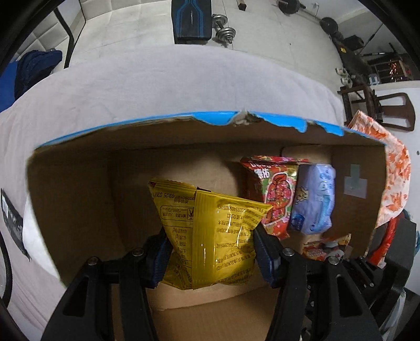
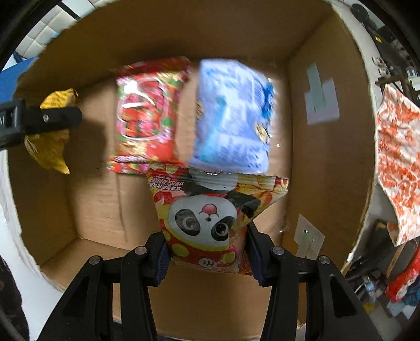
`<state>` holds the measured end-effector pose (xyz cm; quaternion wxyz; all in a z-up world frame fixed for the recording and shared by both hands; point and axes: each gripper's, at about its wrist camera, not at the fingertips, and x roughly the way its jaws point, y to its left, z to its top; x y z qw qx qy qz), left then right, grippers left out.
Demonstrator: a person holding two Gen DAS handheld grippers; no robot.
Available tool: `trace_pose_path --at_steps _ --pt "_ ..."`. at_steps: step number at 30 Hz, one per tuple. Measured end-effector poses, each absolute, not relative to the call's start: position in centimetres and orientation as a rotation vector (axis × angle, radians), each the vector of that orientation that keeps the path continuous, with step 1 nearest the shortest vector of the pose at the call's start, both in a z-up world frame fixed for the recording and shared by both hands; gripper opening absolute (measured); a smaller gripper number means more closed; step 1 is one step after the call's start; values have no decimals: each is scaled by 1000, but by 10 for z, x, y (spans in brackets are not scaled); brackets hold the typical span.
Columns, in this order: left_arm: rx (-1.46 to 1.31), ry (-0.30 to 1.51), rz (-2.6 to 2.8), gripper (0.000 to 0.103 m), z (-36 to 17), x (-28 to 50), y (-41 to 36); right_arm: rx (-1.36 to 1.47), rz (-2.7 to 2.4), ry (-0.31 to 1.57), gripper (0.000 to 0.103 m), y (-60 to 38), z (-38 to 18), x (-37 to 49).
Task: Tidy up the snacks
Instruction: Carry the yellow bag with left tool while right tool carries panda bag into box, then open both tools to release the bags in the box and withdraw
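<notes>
left gripper (image 1: 210,251): clamped, loaded | right gripper (image 2: 207,251): clamped, loaded

Beyond the bed's white sheet (image 1: 162,86), you face a pale tiled floor (image 1: 126,28). A black weight bench (image 1: 191,21) stands there with a dumbbell (image 1: 223,30) just beside it. To your right sits a dark wooden chair (image 1: 386,110); a blue cloth (image 1: 36,70) lies at the left.
</notes>
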<state>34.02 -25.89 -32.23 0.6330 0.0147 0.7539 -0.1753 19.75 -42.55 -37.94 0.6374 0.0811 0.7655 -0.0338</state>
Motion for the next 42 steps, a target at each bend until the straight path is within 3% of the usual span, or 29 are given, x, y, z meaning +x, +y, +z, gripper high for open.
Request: trace_pose_path --at_steps 9,11,18,19,21,23,25,26,30,31,42 --pt "124 1758 -398 58 -342 341 -276 151 -99 1787 53 -431 -404 188" --pt "137 1777 -382 59 -346 339 -277 145 -108 1791 60 -430 -406 189" --pt "121 1733 -372 65 -331 336 -272 184 -95 1777 65 -433 -401 181" --pt "121 1723 -373 66 -328 335 -273 186 -93 1771 69 -435 -397 181" --pt "112 1703 -372 79 -319 332 -271 191 -82 1756 74 -434 -388 183" --pt "93 1677 -375 83 -309 329 -265 190 -84 1739 89 -432 -379 181" --pt "83 1648 -369 86 -297 324 -258 167 -94 1708 96 -429 -367 180" --pt "81 1636 -367 94 -292 322 -256 166 -97 1695 96 -429 -361 179" --pt "71 1582 -365 102 -273 313 -246 183 -108 1641 99 -429 -337 174" --pt "71 1566 -364 102 -267 308 -241 178 -120 1617 103 -429 -328 171" --pt "64 1379 -387 102 -200 245 -225 144 -157 1430 103 -425 -250 147"
